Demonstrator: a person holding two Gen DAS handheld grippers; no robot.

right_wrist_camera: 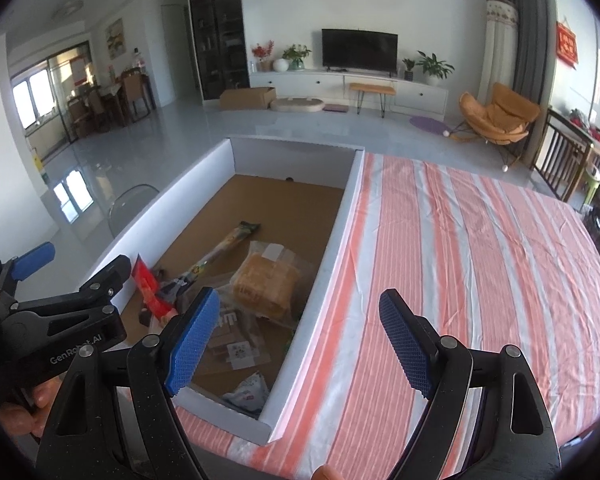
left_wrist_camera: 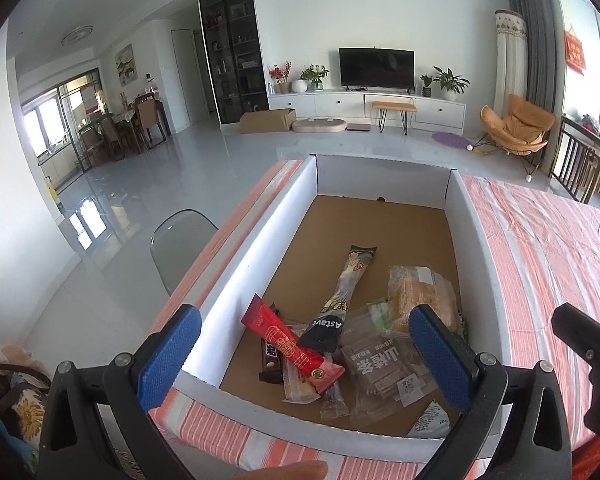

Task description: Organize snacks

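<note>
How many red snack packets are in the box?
1. The red packet lies near the box's left wall, leaning across a dark bar, beside the long black stick pack. More could hide under the pile.

Home living room: television point(left_wrist_camera: 376, 67), armchair point(left_wrist_camera: 514, 128)

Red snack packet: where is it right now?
In the left wrist view the red snack packet lies inside the box, near its left wall, propped over a dark bar beside the long Astavt pouch.
</note>
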